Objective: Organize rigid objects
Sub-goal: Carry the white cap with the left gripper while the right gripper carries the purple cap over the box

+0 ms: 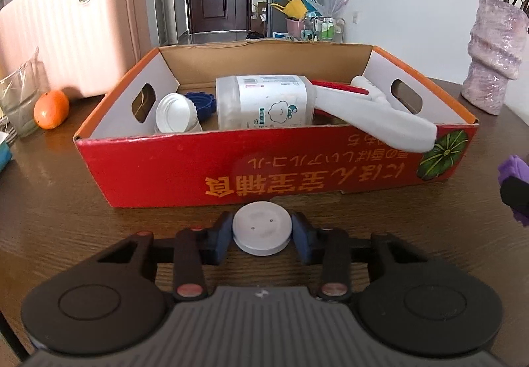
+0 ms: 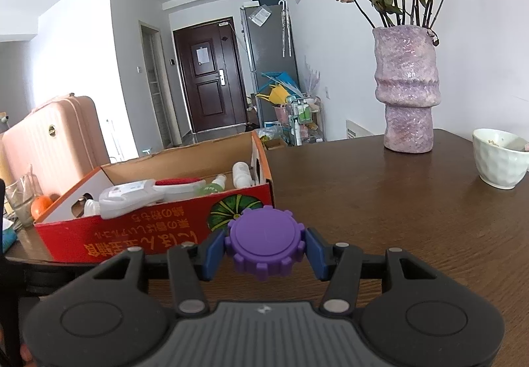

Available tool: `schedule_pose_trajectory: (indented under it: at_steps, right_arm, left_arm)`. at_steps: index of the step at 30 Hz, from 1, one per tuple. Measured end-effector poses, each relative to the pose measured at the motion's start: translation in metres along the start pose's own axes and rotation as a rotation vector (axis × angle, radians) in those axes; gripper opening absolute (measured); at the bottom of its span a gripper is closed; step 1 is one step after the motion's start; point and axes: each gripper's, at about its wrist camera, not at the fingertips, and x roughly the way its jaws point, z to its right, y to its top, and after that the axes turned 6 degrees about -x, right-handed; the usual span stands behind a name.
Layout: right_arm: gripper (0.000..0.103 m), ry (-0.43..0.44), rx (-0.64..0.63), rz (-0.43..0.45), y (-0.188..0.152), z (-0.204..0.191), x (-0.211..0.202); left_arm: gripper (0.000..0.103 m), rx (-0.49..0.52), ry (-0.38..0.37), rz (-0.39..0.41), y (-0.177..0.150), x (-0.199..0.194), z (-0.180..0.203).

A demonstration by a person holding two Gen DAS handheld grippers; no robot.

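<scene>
White disc [image 1: 262, 232] sits clamped between the left gripper [image 1: 263, 234]'s blue fingers [image 1: 220, 239], held level just above the desk [image 1: 66, 201] before the red box [image 1: 231, 165]. Right view: the right gripper [image 2: 264, 246] points level past the box [image 2: 158, 231] corner, fingers [image 2: 213, 251] closed on a purple cap [image 2: 264, 243].

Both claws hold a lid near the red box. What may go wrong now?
The white spray bottle overhangs the red box front wall; the right claw bringing in the purple lid might knock it out. The white lid in the left claw is gripped only at its edges and may slip.
</scene>
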Motion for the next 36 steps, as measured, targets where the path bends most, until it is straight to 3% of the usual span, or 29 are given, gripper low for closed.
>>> schedule_pose_trajectory:
  at_steps: [13, 36]
  right_arm:
    - [0.052, 0.045, -0.012, 0.022, 0.002, -0.006, -0.008]
    - [0.052, 0.117, -0.049, 0.085, 0.006, -0.020, -0.030]
  left_arm:
    - [0.040, -0.014, 0.041, 0.064, -0.009, -0.027, -0.009]
    - [0.040, -0.088, 0.033, 0.209, -0.017, -0.099, -0.033]
